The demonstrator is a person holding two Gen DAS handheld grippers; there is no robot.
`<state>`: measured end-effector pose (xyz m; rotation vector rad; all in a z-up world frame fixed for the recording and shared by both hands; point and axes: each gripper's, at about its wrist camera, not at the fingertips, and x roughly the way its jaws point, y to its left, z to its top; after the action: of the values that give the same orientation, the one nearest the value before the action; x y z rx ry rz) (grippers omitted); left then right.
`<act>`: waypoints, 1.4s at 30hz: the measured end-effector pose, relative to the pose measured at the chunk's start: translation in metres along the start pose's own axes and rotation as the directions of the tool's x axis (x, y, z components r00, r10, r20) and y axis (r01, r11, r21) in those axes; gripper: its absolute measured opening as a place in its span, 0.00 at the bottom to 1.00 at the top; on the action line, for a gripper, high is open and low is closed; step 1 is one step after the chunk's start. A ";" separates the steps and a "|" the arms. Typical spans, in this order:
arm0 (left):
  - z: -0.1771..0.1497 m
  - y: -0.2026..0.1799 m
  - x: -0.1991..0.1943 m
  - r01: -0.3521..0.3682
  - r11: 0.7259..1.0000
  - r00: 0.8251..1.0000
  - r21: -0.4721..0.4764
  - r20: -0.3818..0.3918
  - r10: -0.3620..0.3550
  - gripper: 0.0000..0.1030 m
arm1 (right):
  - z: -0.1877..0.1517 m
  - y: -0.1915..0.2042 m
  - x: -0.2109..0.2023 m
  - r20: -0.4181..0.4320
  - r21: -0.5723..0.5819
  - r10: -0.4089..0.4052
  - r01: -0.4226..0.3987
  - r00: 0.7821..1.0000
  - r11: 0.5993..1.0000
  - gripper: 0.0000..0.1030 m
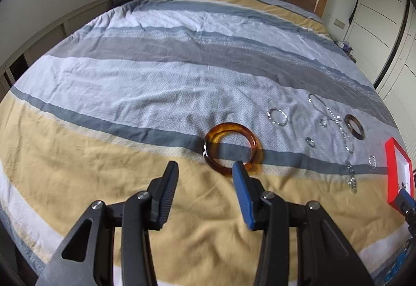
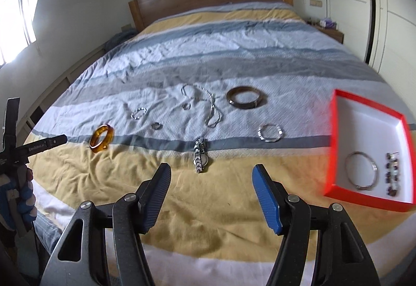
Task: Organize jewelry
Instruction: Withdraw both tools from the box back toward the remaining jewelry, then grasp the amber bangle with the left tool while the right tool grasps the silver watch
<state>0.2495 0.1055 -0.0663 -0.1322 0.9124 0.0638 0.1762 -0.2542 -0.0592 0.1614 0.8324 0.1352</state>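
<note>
An amber bangle lies on the striped bed cover, just ahead of my open, empty left gripper; it also shows in the right wrist view. My right gripper is open and empty, just short of a silver watch. A red tray with a white floor stands at the right and holds a silver bangle and a beaded bracelet. A dark brown bangle, a silver chain, a silver bracelet and small rings lie loose on the cover.
The bed fills both views, with a wooden headboard at the far end. White wardrobe doors stand on the right, a window on the left. The left gripper's body shows at the left edge.
</note>
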 end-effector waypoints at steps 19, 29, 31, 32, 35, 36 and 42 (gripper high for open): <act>0.005 0.003 0.095 -0.005 1.000 0.995 -0.023 -0.100 0.003 0.40 | -0.001 0.014 0.124 -0.147 -0.064 0.025 -0.035 0.989 0.997 0.49; 0.003 -0.018 0.104 -0.047 0.996 0.996 0.071 -0.073 0.053 0.23 | -0.008 0.007 0.132 -0.140 -0.070 0.050 -0.061 0.989 0.996 0.38; 0.002 -0.023 0.103 -0.055 0.994 0.996 0.096 -0.068 0.062 0.16 | -0.008 0.006 0.134 -0.142 -0.070 0.053 -0.064 0.988 0.996 0.32; 0.002 -0.026 0.102 -0.057 0.993 0.996 0.104 -0.069 0.064 0.11 | -0.008 0.004 0.133 -0.142 -0.067 0.054 -0.064 0.988 0.996 0.28; 0.004 -0.031 0.098 -0.050 0.993 0.996 0.106 -0.075 0.058 0.10 | -0.006 -0.002 0.132 -0.146 -0.037 0.075 -0.081 0.986 0.996 0.25; 0.004 -0.032 0.095 -0.043 0.994 0.996 0.100 -0.078 0.051 0.10 | -0.006 -0.002 0.130 -0.147 -0.035 0.078 -0.084 0.986 0.996 0.25; -0.003 -0.040 0.075 -0.007 0.996 0.996 0.090 -0.082 0.015 0.09 | -0.007 -0.003 0.109 -0.139 -0.002 0.104 -0.106 0.985 0.994 0.24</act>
<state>0.2971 0.0651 -0.1238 -0.0469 0.9974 0.0277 0.2439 -0.2366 -0.1431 0.1885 0.9622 0.2517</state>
